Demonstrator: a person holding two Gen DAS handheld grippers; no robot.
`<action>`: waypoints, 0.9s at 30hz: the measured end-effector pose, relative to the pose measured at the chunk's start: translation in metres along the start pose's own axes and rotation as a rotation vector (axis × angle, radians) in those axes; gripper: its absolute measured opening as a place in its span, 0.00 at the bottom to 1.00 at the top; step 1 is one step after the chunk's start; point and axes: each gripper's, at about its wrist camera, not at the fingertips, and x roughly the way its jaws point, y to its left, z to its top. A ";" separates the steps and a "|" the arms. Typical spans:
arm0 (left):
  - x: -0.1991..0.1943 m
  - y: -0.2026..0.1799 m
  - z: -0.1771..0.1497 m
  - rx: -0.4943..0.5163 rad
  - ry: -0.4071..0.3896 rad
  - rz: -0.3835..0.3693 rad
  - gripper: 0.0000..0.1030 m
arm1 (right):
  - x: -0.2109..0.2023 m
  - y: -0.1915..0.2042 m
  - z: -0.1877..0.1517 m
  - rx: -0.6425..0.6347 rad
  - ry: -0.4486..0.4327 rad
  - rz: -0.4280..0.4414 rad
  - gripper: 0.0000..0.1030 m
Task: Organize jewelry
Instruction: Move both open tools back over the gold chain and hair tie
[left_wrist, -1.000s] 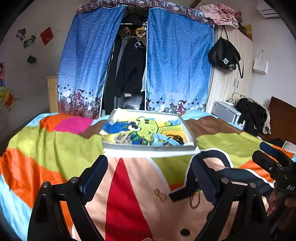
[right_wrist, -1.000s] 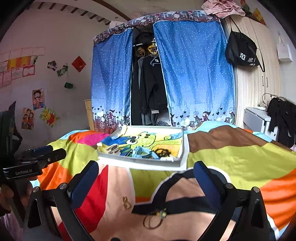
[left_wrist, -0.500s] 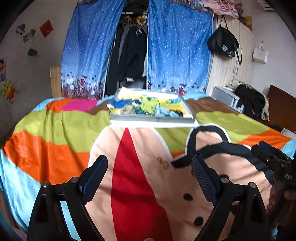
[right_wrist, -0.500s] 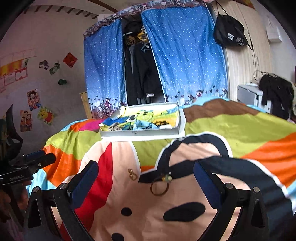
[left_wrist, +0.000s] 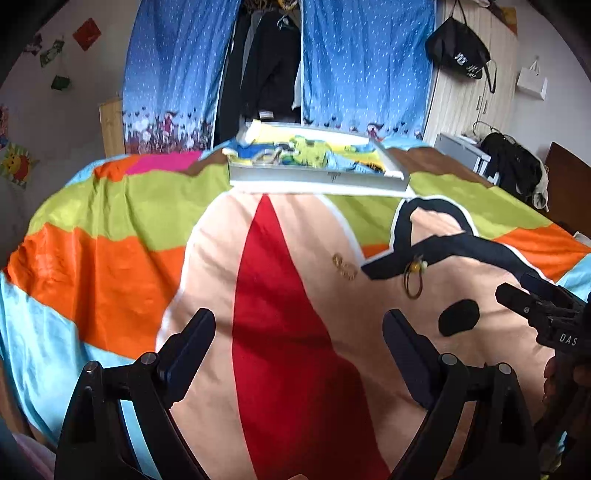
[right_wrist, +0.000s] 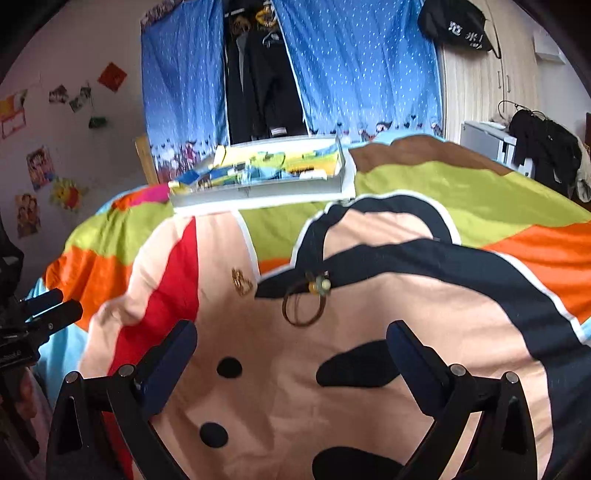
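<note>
Two pieces of jewelry lie loose on the bedspread: a thin brown looped cord bracelet with a pale yellow bead (right_wrist: 303, 301) and, just beside it toward the left, a small gold chain-like piece of linked rings (right_wrist: 241, 282). In the left wrist view the same two show as the bracelet (left_wrist: 413, 275) and the gold piece (left_wrist: 344, 266), near each other but apart. The bracelet's bead sits on the edge of a black band in the print, and its loop spreads onto the peach area.

Well beyond them, toward the far end of the bed, stands one shallow white rectangular tray with a bright cartoon-printed lining (right_wrist: 258, 190). It already holds some small items; they are too small to count or name.

The right gripper (right_wrist: 291, 345) hangs above the bedspread with its two dark blue-padded jaws spread wide and nothing between them, the bracelet lying ahead of the gap. The left gripper (left_wrist: 299, 334) is likewise wide apart and empty, over the red wedge of the print, with the gold piece ahead and to its right.

This looks like the approach before a pickup: neither piece is grasped yet. The next move likely calls for lowering one gripper so that its pads straddle the cord or bead, then closing without pinching the soft multicoloured cartoon bedspread (left_wrist: 110, 258), which could bunch up under a thin, flat piece. The tray seems the likely place to carry it.

Count: two loose jewelry pieces, one tray, two grippers.
</note>
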 end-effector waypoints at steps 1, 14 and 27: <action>0.003 0.001 -0.001 -0.005 0.009 -0.001 0.86 | 0.002 0.000 -0.002 -0.004 0.009 -0.004 1.00; 0.063 0.009 -0.013 0.027 0.184 0.018 0.86 | 0.041 -0.003 -0.021 -0.044 0.148 -0.074 1.00; 0.151 0.007 0.010 0.025 0.325 -0.106 0.86 | 0.099 -0.033 -0.036 -0.086 0.239 -0.056 1.00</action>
